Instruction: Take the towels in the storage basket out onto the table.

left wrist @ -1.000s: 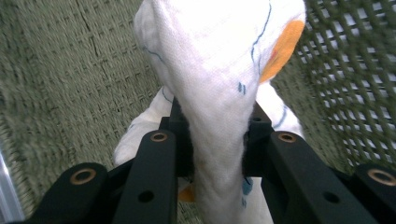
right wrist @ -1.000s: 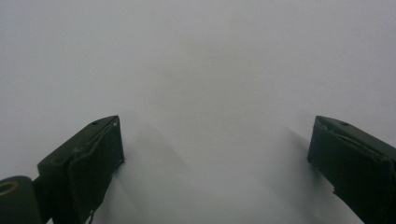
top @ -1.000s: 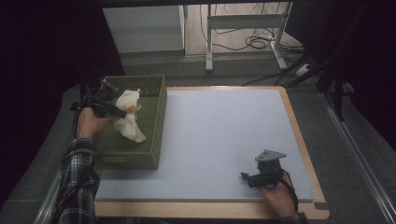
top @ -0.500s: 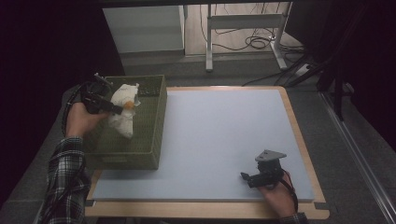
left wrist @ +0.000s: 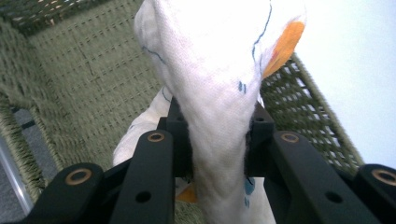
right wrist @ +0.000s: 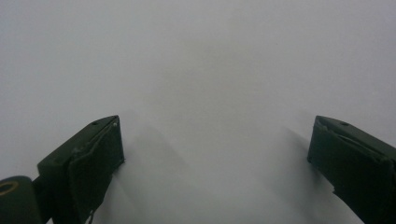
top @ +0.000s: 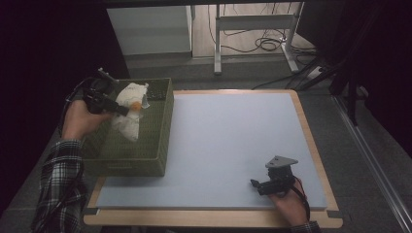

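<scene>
White cloth [top: 128,109] lifted higher, one green basket [top: 145,155], two grippers

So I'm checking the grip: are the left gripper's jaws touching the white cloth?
Touching. The left gripper view shows the left gripper with both jaws pressed against the bunched white cloth, pinching it.

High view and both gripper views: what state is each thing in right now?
Left gripper: shut on the cloth.
Cloth: lifted, bunched, hanging over the basket.
Basket: upright at the table's left edge.
Right gripper: open, nothing between its jaws, over the table.
</scene>
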A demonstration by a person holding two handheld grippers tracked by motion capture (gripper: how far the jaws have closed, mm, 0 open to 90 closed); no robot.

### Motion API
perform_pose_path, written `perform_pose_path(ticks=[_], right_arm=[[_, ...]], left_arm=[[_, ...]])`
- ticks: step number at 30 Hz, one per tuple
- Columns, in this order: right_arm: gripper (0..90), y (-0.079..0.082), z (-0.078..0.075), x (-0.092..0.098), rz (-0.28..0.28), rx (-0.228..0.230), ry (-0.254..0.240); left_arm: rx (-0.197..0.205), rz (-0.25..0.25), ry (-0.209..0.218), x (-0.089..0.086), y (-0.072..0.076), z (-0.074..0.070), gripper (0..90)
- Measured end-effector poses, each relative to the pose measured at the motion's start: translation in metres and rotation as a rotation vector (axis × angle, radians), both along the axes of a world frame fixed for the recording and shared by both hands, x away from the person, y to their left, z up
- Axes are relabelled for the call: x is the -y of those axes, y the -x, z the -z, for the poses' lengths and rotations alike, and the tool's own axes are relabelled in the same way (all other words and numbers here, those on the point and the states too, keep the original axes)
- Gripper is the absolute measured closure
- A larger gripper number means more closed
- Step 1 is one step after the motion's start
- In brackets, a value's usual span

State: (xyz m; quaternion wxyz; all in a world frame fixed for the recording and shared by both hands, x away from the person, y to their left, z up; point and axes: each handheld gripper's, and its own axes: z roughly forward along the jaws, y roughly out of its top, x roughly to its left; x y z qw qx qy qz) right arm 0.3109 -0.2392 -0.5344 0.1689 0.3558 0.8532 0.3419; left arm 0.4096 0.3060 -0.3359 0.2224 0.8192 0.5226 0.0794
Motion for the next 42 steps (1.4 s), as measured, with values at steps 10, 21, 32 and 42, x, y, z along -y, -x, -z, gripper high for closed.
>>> perform_pose_path(ticks=[10, 21, 32, 42], right_arm=[[3.6, 0.0, 0.0, 0.0, 0.001, -0.001, 0.0], [3.6, 0.0, 0.0, 0.0, 0.0, -0.002, 0.0], [3.6, 0.0, 0.0, 0.0, 0.0, -0.001, 0.001], [3.6, 0.0, 0.0, 0.0, 0.001, -0.004, -0.001]], left_arm=[[-0.004, 0.032, -0.01, 0.017, 0.002, -0.019, 70.6], [-0.006, 0.066, 0.001, 0.034, 0.004, -0.034, 70.6], [-0.003, 0.124, 0.005, 0.06, 0.004, -0.05, 70.6], [-0.002, 0.184, 0.014, 0.09, 0.0, -0.055, 70.6]])
